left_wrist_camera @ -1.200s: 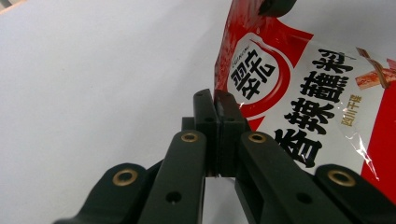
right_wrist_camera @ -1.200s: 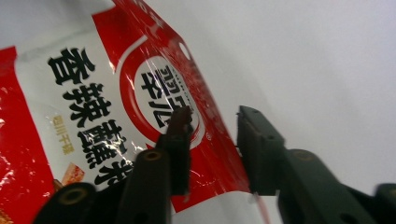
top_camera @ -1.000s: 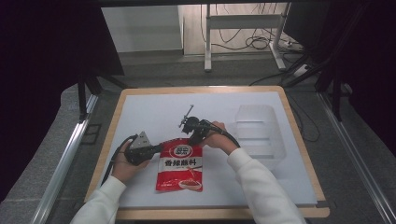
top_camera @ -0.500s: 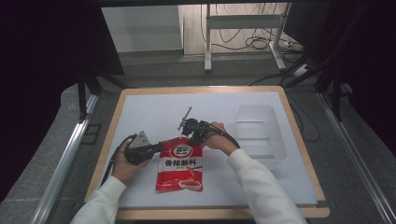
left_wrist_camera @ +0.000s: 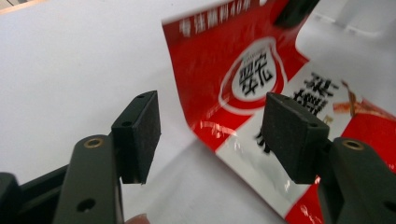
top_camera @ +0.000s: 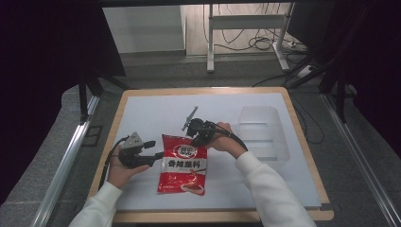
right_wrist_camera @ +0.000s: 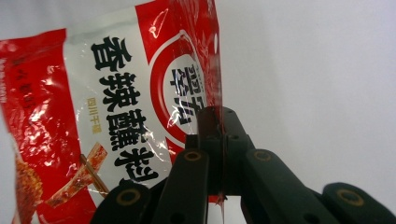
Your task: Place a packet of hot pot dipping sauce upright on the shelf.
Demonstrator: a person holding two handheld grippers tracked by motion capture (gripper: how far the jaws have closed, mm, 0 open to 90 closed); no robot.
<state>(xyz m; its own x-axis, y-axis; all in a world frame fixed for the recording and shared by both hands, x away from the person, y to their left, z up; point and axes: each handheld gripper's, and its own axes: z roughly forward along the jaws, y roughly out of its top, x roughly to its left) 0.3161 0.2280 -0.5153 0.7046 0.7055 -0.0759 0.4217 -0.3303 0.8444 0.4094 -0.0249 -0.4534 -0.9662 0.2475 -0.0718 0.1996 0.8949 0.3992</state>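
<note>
Right gripper (right_wrist_camera: 219,135) clamps the red packet (top_camera: 183,163) on the white table (top_camera: 156,113); left gripper (left_wrist_camera: 210,135) gapes beside it.

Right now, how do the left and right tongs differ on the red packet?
Left tongs are open, jaws either side of the red packet's edge; right tongs are shut on its top edge. Left tongs lie level; right tongs tilt down. Both sit at the packet's upper end.
</note>
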